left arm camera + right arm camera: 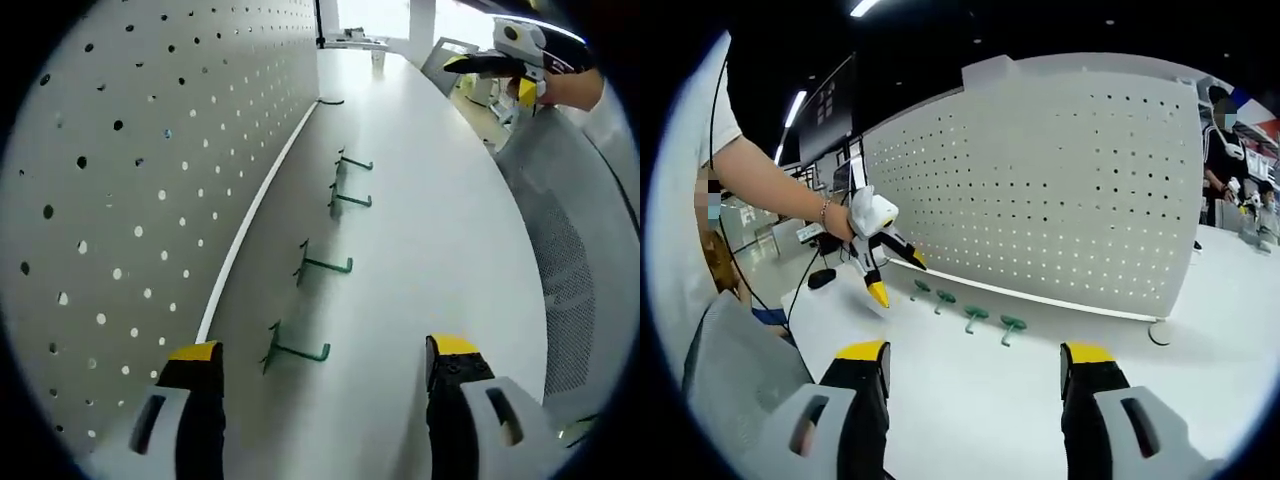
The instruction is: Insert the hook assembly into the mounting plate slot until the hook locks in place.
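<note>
Four green hooks lie in a row on the white table, close to the foot of the pegboard; they are lined up there so you can pick them one by one and the holes are right beside them; the nearest hook lies just ahead of your left gripper, a bit left of the middle between its jaws; those jaws are spread wide and hold nothing, so I think you are getting ready to grab it. Your right gripper is spread wide too, with nothing in it; it looks at the same pegboard from farther back, so the hooks and the board all stay in sight; in that view your left gripper hangs above the table, its tips pointing down toward the hooks; no hook is in a hole yet.
</note>
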